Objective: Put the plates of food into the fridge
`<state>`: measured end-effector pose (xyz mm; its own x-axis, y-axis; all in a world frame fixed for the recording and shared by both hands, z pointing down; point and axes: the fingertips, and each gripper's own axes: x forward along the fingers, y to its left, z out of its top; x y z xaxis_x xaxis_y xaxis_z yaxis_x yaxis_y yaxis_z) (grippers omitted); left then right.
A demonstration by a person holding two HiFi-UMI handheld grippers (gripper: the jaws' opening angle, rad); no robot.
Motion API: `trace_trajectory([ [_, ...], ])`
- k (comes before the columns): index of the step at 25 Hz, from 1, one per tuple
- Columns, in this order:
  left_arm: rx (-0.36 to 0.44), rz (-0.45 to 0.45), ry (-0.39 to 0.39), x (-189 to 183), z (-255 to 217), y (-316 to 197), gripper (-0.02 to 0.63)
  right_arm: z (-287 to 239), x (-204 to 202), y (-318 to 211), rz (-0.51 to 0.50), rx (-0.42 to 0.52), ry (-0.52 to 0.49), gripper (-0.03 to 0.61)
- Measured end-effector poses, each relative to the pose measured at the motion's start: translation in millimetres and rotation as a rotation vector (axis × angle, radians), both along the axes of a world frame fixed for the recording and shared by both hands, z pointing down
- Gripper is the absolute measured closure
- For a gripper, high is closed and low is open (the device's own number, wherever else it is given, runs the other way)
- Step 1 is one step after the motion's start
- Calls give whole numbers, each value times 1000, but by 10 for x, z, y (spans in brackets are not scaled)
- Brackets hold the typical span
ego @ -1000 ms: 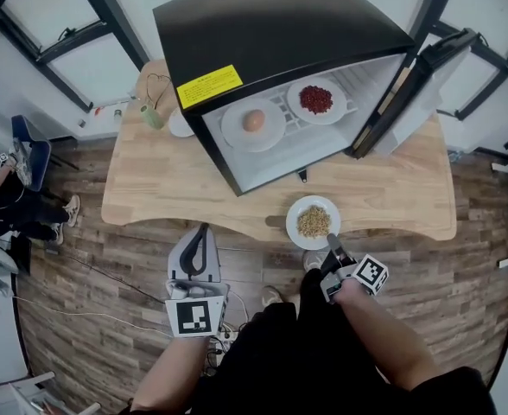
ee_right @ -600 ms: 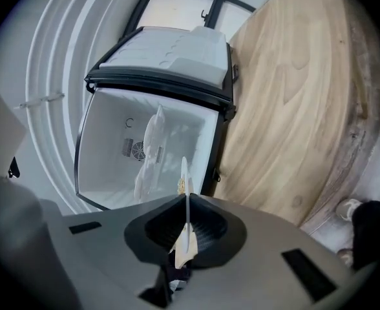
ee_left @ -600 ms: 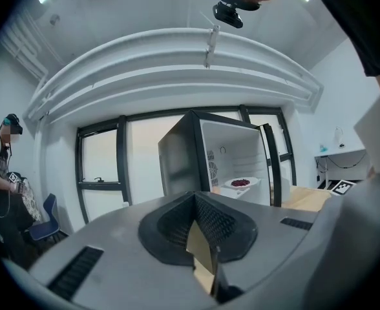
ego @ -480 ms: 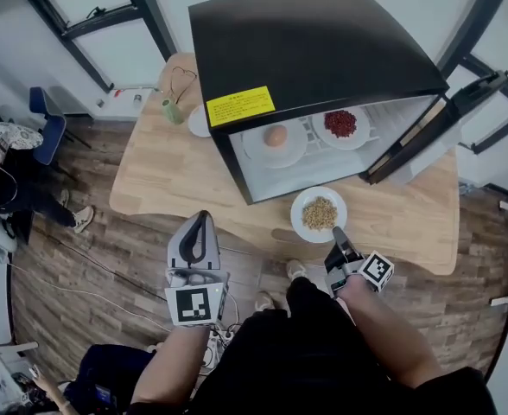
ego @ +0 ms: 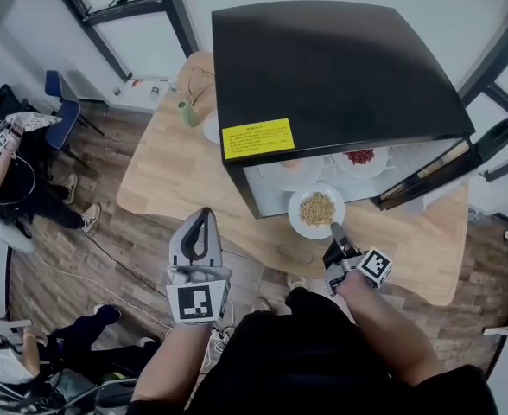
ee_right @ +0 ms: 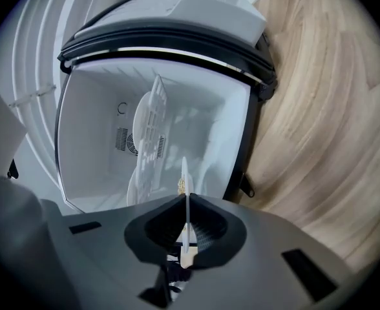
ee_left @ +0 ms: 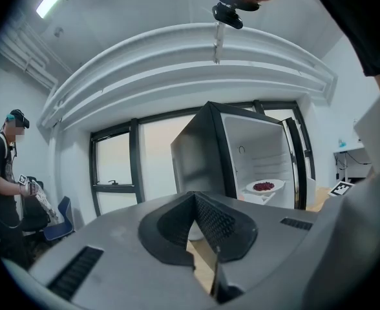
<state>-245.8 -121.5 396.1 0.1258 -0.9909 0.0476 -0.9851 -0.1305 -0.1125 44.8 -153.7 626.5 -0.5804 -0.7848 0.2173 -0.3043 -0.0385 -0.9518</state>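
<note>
A white plate of tan grains [ego: 316,209] hangs at the front of the open black fridge [ego: 332,67], with my right gripper [ego: 334,230] shut on its near rim. In the right gripper view that plate [ee_right: 185,186] shows edge-on between the pads, and the white fridge interior with its wire shelf [ee_right: 148,134] lies straight ahead. On the shelf inside, the fridge's top half hides a plate with an egg [ego: 293,166] and a plate of red food [ego: 359,157]. My left gripper [ego: 200,228] is held off the table's near edge, jaws shut and empty. Its own view shows the red plate [ee_left: 263,186].
The fridge door [ego: 487,150] stands open at the right. The wooden table [ego: 172,180] carries a green vase [ego: 189,113] and a white dish [ego: 210,128] behind the fridge. A person [ego: 3,171] and a blue chair [ego: 60,111] are at the far left.
My right gripper has lifted the plate of grains off the table and carried it forward to the fridge opening. The left gripper has moved forward a little, still empty.
</note>
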Motion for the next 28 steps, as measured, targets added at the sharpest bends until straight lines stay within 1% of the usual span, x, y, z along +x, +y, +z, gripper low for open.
trace_trajectory([
  [4, 5, -22, -4, -53, -28, -116, 609, 27, -121, -221, -18, -11, -27, 545],
  [9, -6, -45, -14, -139, -30, -194, 609, 84, -266, -424, -53, -30, -12, 545],
  [16, -20, -76, -23, -251, 3, -246, 609, 65, -502, -683, -93, -12, -15, 545],
  [20, -29, -94, -28, -301, 9, -239, 609, 122, -571, -791, -98, -32, 2, 545],
  [25, -37, -121, -39, -398, 9, -193, 609, 148, -647, -929, -121, -9, 37, 545],
  [28, -31, -142, -34, -448, -5, -136, 609, 180, -660, -951, -122, -19, 58, 543],
])
